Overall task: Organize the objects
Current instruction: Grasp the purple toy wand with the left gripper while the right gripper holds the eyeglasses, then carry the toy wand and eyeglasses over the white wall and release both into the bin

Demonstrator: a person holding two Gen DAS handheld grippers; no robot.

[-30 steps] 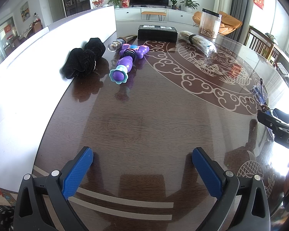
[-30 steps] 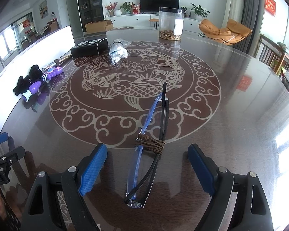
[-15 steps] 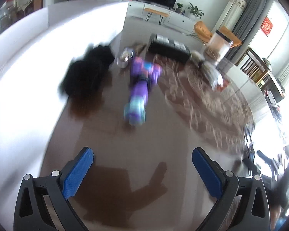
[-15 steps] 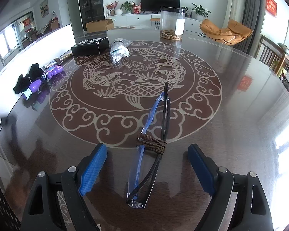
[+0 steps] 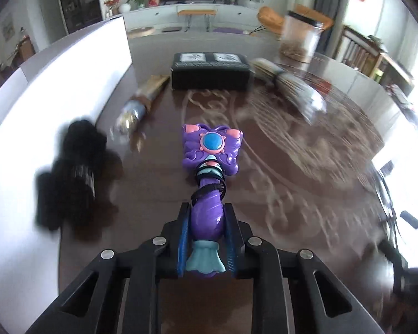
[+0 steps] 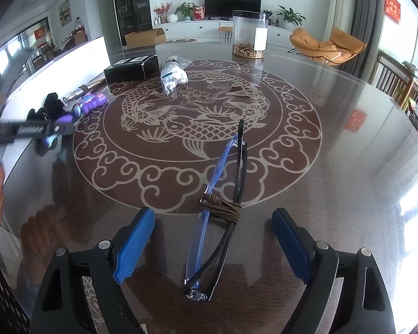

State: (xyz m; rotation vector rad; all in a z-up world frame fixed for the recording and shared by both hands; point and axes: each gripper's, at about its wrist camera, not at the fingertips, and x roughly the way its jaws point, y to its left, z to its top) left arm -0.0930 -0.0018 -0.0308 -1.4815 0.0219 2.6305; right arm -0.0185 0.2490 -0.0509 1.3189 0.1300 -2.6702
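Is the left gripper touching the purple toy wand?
Touching. The left wrist view shows the left gripper just closed, both blue pads pressed against the purple toy wand's handle with no gap.

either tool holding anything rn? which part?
Left tool has just closed on the purple toy wand, gripping its handle just above the flared teal end. Right tool is open, holding nothing.

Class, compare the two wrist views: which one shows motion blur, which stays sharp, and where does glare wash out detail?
Left wrist view: the table and black cloth smear with motion, while the gripped purple toy stays crisp. Right wrist view: the glasses are sharp; window glare whitens the table's right edge.
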